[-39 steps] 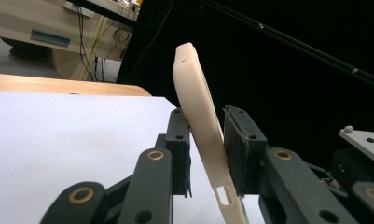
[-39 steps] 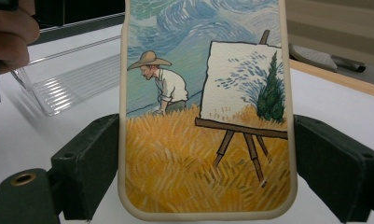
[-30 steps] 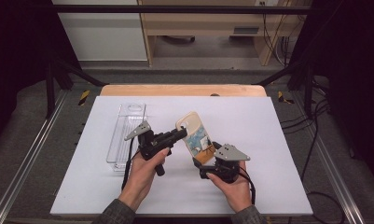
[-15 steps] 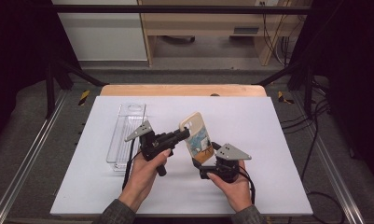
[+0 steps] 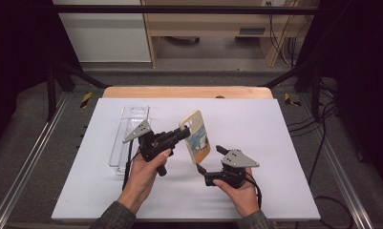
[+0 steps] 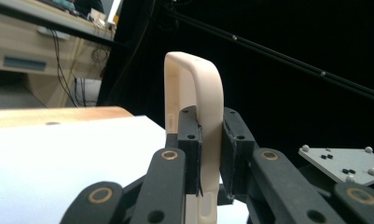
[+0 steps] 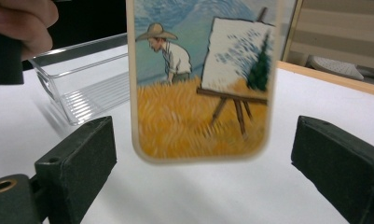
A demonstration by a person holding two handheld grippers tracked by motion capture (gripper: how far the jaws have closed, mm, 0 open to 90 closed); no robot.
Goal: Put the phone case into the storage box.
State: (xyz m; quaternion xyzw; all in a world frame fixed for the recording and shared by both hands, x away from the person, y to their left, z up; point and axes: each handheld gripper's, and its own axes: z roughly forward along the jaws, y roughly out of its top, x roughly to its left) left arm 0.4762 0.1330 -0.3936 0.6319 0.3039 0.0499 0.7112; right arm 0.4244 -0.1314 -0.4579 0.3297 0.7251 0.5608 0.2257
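A cream-rimmed phone case point(image 5: 196, 138) with a painting of a man at an easel hangs upright above the white table top. My left gripper point(image 5: 183, 133) is shut on its edge; in the left gripper view the pads point(image 6: 190, 140) pinch the cream rim point(image 6: 194, 93). My right gripper point(image 5: 211, 159) stands open just below and to the right of it. Its jaws have just been opening. In the right gripper view the case's lower end point(image 7: 201, 93) hangs between the two jaws of the right gripper point(image 7: 205, 161), with a wide gap on each side.
A clear plastic tray point(image 5: 127, 138) lies left of the left hand, also seen in the right gripper view point(image 7: 82, 88). The white table top point(image 5: 275, 143) has a wooden strip along its far edge. Dark frame rails run along both sides.
The right gripper's jaws have spread wider around the case's lower end. The left gripper keeps its hold, and the case has barely shifted.
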